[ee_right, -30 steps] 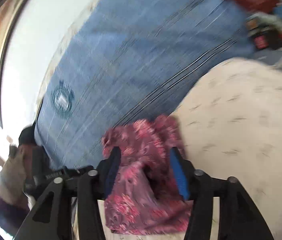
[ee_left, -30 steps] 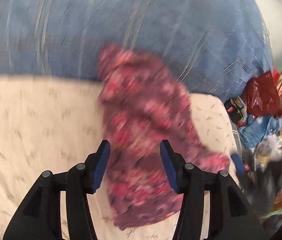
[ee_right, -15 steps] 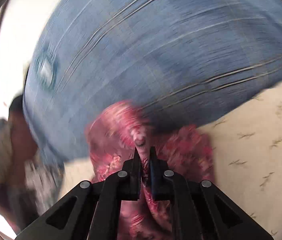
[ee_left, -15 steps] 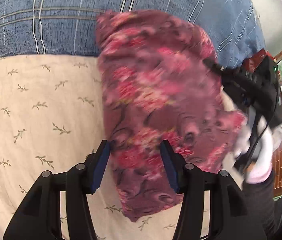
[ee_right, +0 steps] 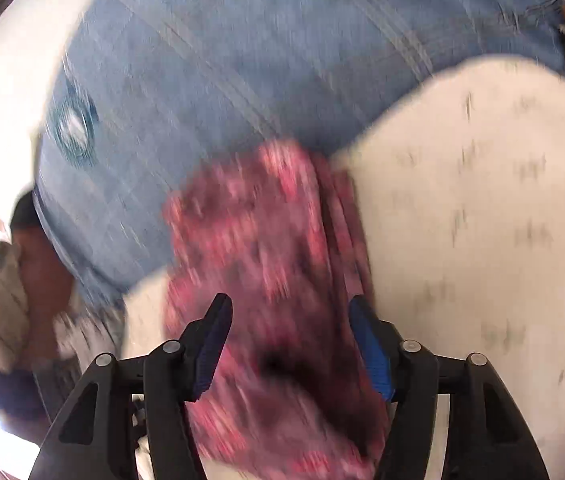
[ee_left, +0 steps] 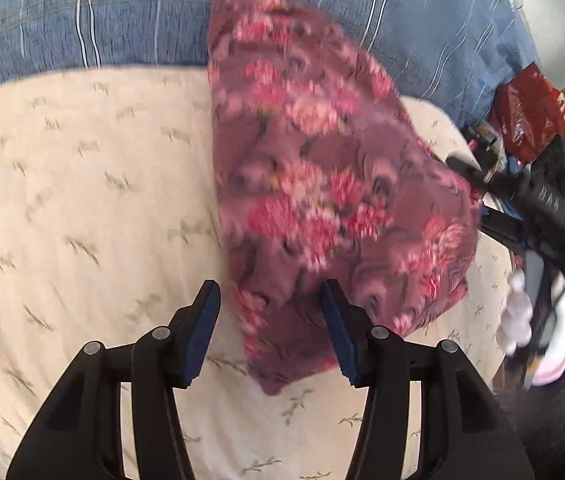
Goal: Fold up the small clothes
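Floral cloth on cream sheet; both tools released, right just opening.

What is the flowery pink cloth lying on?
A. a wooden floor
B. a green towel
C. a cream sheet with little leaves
C: the cloth lies mostly on the cream sheet printed with small leaves, its far end reaching onto the blue striped blanket.

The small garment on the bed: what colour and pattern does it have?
The garment is dark purple-maroon with pink and red flowers, clearest in the left wrist view.
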